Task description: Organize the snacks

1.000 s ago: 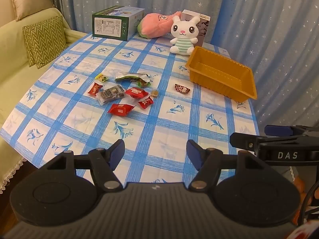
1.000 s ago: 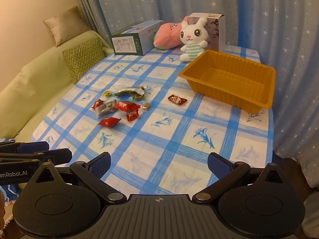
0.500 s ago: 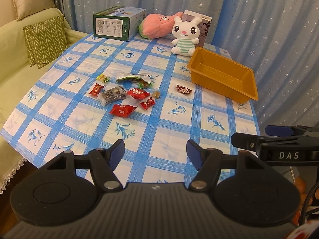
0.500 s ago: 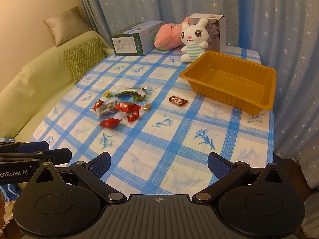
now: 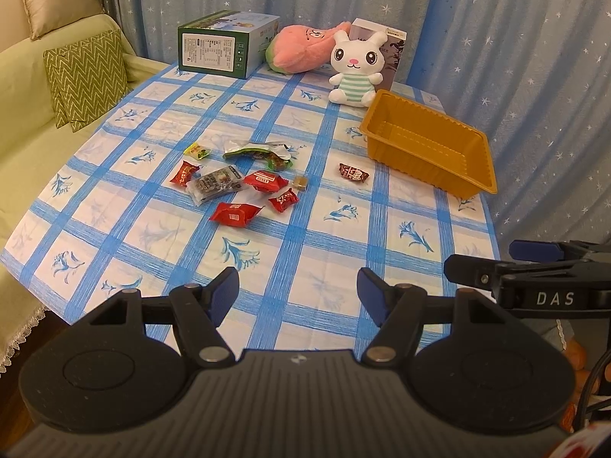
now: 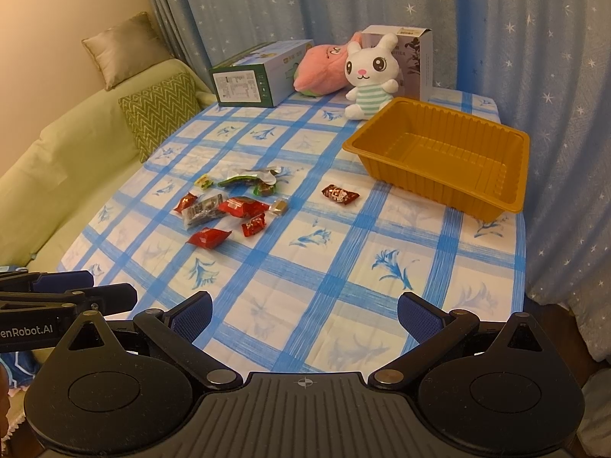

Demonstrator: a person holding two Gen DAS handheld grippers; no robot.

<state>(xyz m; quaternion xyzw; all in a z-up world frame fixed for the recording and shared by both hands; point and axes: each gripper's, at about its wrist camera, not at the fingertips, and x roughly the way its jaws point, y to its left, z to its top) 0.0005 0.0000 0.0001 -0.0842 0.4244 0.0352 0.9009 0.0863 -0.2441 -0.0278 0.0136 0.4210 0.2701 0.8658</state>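
Observation:
Several wrapped snacks lie in a loose cluster [image 5: 236, 179] mid-table, also in the right wrist view [image 6: 229, 206]; they include red packets, a clear packet and a green-silver pouch [image 5: 256, 149]. One dark red snack [image 5: 353, 172] lies apart near the empty orange tray [image 5: 431, 145], which also shows in the right wrist view [image 6: 443, 152]. My left gripper [image 5: 298, 294] is open and empty above the table's near edge. My right gripper [image 6: 303, 316] is open and empty, to the right of the left one.
A blue-checked cloth [image 5: 305, 252] covers the table. At the far end stand a green box [image 5: 225, 47], a pink plush [image 5: 305, 53], a white bunny toy [image 5: 357, 68] and a small carton [image 5: 389, 45]. A sofa with cushions [image 5: 84, 76] is on the left. Curtains hang behind.
Both grippers have edged slightly forward toward the table, so the objects look a little nearer. Both stay open. Nothing on the table has moved.

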